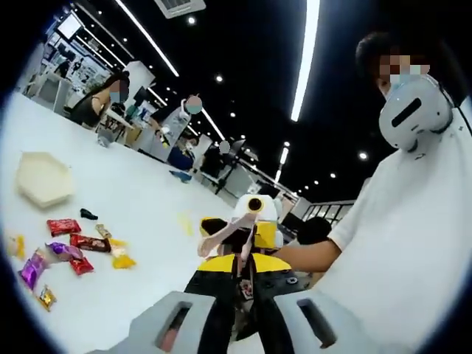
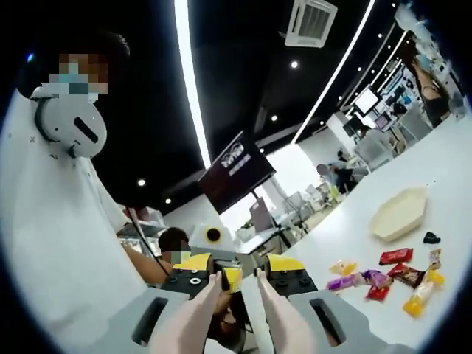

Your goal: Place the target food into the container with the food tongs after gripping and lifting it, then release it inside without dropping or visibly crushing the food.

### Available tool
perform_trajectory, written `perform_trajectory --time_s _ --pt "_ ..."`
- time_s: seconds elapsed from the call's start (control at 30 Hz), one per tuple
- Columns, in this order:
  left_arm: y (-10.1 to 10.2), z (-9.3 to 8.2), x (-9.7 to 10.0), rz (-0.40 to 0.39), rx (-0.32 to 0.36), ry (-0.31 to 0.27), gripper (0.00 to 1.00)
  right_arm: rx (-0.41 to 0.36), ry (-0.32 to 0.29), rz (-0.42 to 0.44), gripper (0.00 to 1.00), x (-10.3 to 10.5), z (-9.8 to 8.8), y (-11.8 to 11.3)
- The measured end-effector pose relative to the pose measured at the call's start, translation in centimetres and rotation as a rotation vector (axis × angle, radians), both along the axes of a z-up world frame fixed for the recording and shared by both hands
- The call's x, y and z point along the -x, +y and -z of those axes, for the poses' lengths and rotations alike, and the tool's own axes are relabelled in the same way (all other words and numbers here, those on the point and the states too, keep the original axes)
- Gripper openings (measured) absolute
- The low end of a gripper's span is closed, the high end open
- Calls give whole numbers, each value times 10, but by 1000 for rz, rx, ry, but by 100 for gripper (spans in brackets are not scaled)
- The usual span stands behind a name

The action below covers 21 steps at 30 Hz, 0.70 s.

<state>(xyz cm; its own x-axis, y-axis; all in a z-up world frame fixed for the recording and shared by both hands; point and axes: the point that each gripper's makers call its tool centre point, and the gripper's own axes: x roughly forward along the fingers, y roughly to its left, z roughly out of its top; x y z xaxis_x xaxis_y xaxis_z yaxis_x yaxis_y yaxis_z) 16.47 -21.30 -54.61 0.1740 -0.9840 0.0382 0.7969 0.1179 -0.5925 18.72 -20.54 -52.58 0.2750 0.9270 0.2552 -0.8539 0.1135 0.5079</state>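
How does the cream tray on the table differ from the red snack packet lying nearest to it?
The cream tray is pale, angular-sided, open and holds nothing visible; the red snack packet is dark red, flat and sealed. The tray is clearly larger than the packet. The tray sits apart, while the packet lies among other scattered wrapped snacks. Both rest on the white table.

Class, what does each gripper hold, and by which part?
The right gripper holds the tongs by their two arms, tips pointing forward. The left gripper holds nothing.
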Motion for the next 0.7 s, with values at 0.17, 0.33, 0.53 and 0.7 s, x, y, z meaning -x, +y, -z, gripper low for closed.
perform_trajectory --time_s 0.17,0.33,0.53,0.7 --pt "-1 -6 4 36 58 84 1 -30 34 -23 28 3 -4 -1" --pt "-1 -9 8 68 54 63 0 -38 54 -45 29 7 -3 0" --pt "2 -16 6 61 103 77 0 -31 30 -50 31 10 -4 1" --pt "2 -21 6 39 144 60 0 -44 40 -60 31 9 -8 1"
